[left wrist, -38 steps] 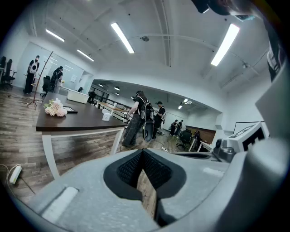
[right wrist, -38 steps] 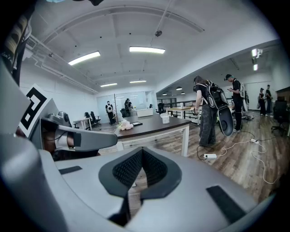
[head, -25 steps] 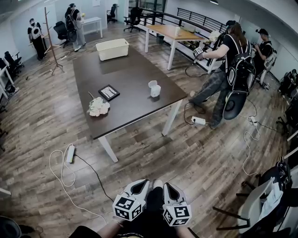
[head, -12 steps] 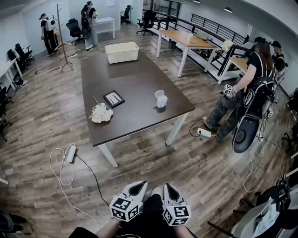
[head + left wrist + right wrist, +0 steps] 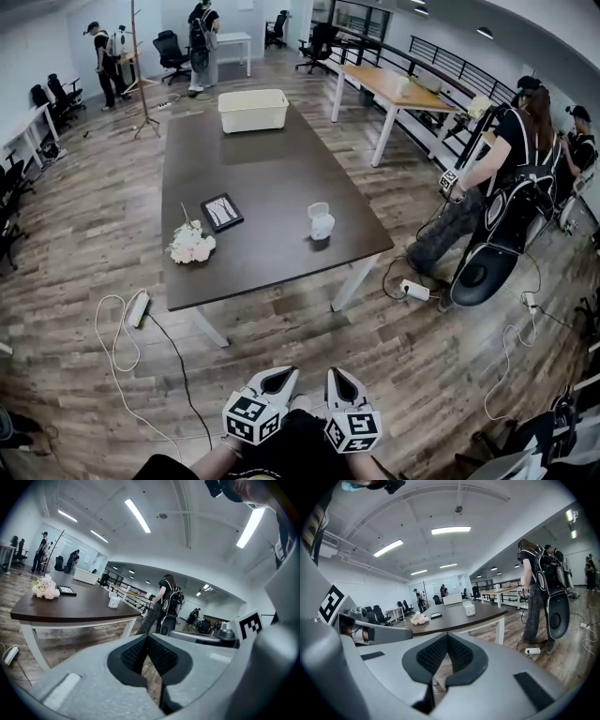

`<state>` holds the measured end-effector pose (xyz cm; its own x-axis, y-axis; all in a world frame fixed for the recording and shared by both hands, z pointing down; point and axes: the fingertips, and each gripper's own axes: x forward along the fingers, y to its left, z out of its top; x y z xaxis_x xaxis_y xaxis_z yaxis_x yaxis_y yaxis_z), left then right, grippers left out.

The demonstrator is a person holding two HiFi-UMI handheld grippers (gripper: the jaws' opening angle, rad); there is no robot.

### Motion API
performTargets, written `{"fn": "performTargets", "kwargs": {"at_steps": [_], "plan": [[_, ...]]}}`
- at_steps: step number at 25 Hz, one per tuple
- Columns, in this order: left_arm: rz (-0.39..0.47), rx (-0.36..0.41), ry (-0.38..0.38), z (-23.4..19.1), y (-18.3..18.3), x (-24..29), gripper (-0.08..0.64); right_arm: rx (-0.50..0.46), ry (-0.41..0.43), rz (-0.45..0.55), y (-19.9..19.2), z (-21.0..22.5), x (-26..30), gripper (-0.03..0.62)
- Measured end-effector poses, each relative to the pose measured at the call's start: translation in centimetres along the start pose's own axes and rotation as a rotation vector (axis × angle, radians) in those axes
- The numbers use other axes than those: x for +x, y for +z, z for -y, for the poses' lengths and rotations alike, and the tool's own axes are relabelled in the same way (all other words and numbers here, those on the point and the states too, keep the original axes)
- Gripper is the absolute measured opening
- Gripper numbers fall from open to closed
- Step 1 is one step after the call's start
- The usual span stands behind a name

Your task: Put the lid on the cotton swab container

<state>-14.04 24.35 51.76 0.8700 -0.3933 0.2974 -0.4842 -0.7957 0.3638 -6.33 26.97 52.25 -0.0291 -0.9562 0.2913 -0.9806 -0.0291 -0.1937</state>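
Cotton swab container [image 5: 322, 226]: stands upright on the dark worktop [image 5: 253, 178], in the near right part of the top, inset from the edge. Its long axis is vertical and its mouth faces up. A pale lid [image 5: 319, 209] sits raised at its far side, touching it; whether it is hinged or loose cannot be told. The lid is not closed over the mouth. Contents cannot be made out at this size.

White bin [image 5: 253, 110]: at the far end of the worktop, open top upward, well apart from the container. Its inside cannot be read.

Other items on the worktop: a bunch of pale flowers [image 5: 190, 246] near the left edge and a dark framed picture [image 5: 222, 211] lying flat just beyond it.

Left gripper [image 5: 281, 374]: jaws closed together, nothing between them. Right gripper [image 5: 336, 374]: jaws closed together, likewise empty. Both are held low and side by side at the person's body, over the wooden floor [image 5: 394, 366], well apart from the worktop.

A person with a backpack [image 5: 511, 192] stands to the right of the worktop.
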Motion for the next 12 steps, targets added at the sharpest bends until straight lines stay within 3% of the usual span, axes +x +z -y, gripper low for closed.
{"fn": "performTargets", "kwargs": {"at_steps": [12], "plan": [[0.006,0.004,0.061,1.7,1.7,7.6,0.003,-0.004,0.076,-0.013,1.9,6.9,2.8,0.008]]}}
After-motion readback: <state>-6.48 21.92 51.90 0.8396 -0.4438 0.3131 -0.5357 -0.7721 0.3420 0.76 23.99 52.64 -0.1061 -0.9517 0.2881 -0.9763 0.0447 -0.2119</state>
